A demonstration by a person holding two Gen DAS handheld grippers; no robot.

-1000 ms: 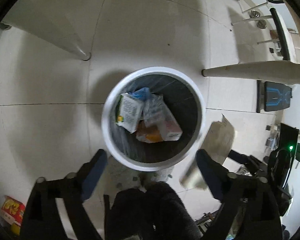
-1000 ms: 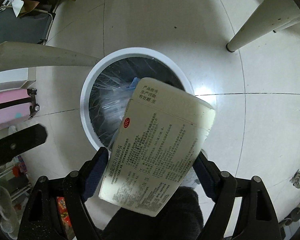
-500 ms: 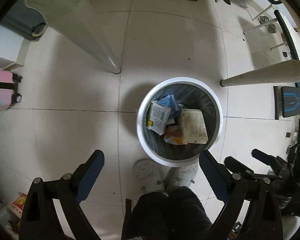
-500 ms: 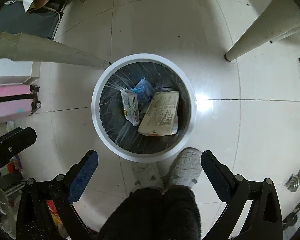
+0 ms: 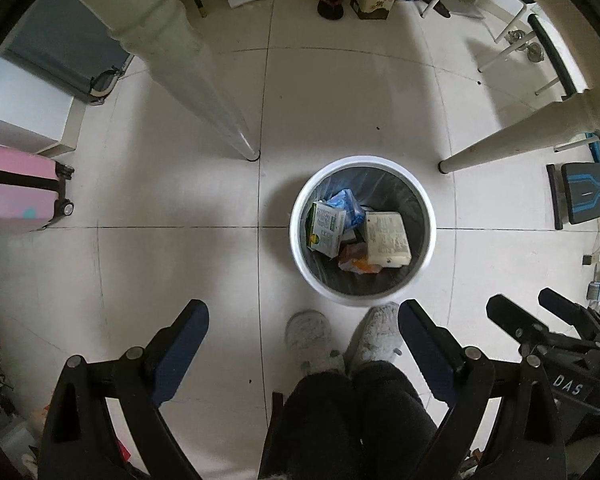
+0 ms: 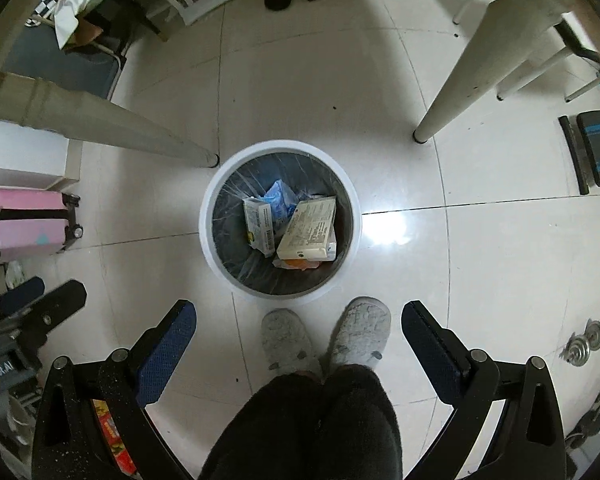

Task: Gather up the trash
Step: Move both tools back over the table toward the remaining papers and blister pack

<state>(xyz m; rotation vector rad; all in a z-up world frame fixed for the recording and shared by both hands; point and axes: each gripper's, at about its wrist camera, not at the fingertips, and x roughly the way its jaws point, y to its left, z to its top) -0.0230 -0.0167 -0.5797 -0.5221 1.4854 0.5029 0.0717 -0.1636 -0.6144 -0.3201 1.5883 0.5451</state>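
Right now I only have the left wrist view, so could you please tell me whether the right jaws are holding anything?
Observer: No. The right gripper has its jaws wide apart with nothing between them.
Operator: Thank you. Is anything lying near it that I might miss?
Observer: A red packet shows low down, through the frame below its left finger. I cannot tell whether it is trash.

Left gripper [image 5: 303, 344], right gripper [image 6: 299, 336]: fingers spread, empty
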